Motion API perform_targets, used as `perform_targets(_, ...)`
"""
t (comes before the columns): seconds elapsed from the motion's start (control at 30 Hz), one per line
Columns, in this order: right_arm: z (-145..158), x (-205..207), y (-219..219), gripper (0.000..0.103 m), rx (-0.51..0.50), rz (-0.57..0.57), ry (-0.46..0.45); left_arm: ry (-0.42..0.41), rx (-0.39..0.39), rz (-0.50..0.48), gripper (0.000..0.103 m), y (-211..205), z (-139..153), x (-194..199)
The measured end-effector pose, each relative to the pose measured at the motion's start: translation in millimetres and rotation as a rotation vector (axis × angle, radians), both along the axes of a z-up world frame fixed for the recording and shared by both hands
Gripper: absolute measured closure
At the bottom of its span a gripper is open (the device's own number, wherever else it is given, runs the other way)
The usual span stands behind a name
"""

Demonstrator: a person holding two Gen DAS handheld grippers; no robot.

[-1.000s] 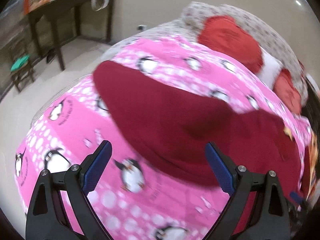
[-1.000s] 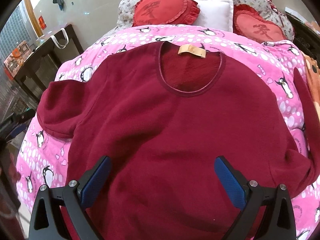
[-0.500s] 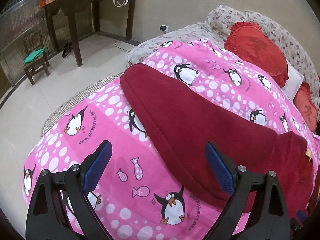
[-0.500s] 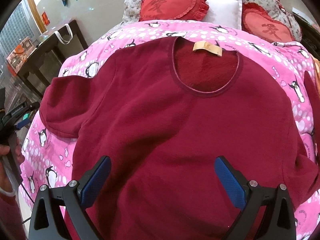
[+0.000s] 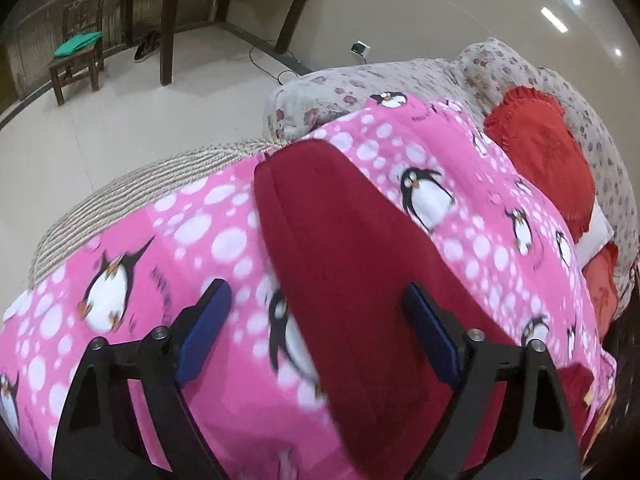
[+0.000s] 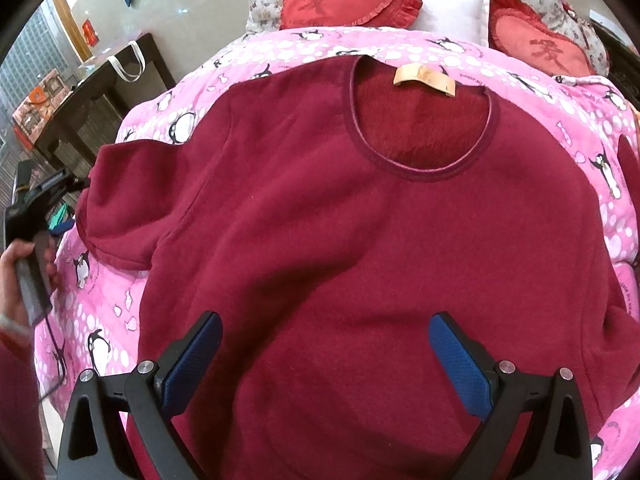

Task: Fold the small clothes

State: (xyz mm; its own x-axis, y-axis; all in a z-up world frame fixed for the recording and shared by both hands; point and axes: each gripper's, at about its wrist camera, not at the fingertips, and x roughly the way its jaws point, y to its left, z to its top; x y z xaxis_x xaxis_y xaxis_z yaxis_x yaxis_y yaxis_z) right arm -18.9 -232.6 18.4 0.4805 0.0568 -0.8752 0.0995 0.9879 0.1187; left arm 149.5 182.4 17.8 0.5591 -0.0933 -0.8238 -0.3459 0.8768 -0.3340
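Garment: a dark red fleece top (image 6: 360,248) is lying flat, spread face up.
Neck: the round neckline with its tan label (image 6: 425,80) is pointing away.
Sleeve: the short sleeve (image 5: 344,232) is lying stretched out sideways.

Maroon fleece sweater (image 6: 340,240), matt and napped, fuzzier inside the collar; plush pink penguin blanket (image 5: 192,240); glossy tiled floor (image 5: 120,120); coarse woven rug (image 5: 132,184).

Dim indoor light, heavy fisheye bend

Your left view smears the pink blanket (image 5: 224,236); ceiling lamps (image 5: 554,20) glare. Your right view stays sharp, corners black.
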Motion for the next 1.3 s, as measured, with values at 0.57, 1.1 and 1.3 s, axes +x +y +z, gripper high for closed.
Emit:
perform_targets(0.57,2.4,-3.1,-6.6,0.001,0.031,-0.017,-0.002,-0.171,-0.047,-0.087,0.095,-9.7,51.2,-19.5)
perform_targets(1.1,20.7,-30.7,-47.2,0.001,0.063,-0.139,-0.039,-0.232,0.015,-0.751,0.095,-263.3,54.0,-122.1)
perform_targets(1.3,33.5,-34.8,-67.0,0.001,0.096,-0.169,-0.071,-0.087,0.056,-0.814,0.088,-295.6,9.2,-127.3)
